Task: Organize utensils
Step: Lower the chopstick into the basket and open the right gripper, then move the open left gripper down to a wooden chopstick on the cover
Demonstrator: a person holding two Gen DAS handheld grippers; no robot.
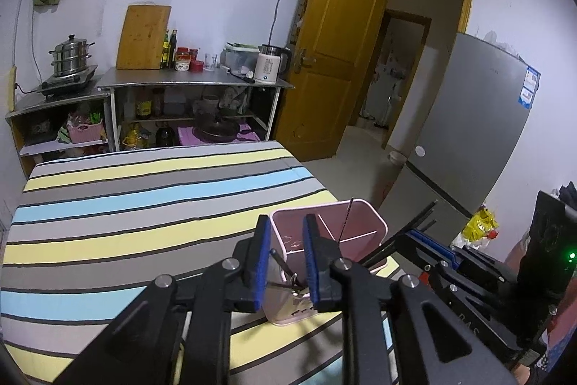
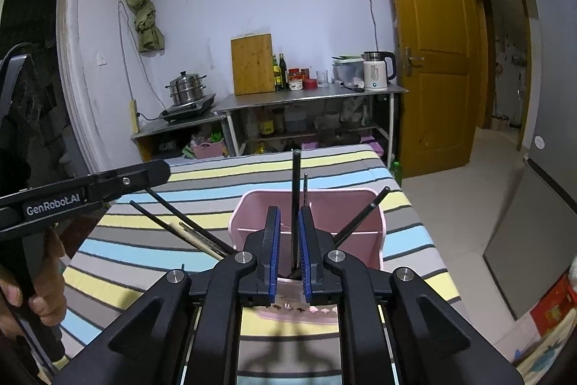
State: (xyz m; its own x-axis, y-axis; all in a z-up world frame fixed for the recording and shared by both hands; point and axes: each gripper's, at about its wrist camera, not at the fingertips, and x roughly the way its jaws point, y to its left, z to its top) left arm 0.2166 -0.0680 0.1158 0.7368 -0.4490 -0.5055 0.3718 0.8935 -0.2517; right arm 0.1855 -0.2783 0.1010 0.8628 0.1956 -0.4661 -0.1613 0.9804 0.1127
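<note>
A pink divided utensil holder [image 1: 375, 219] [image 2: 252, 204] stands on the striped cloth near its front right corner. My left gripper [image 1: 287, 222] is open just in front of the holder; a thin dark utensil handle [image 1: 283, 264] lies slanted in the gap, untouched by the blue pads. My right gripper [image 2: 289, 210] is open too, with an upright black chopstick [image 2: 295, 183] standing loose between its pads. Two more black chopsticks [image 2: 360, 219] lean out of the holder to the right. Several dark and wooden sticks [image 2: 187, 230] lean left, under the left gripper [image 2: 144, 174].
The striped cloth [image 1: 144, 204] stretches away to steel kitchen shelves [image 1: 194, 83] with a steamer pot, cutting board and kettle. A grey fridge [image 1: 468, 139] and an open wooden door [image 1: 335, 60] stand to the right. A person's hand [image 2: 21, 294] holds the left gripper's handle.
</note>
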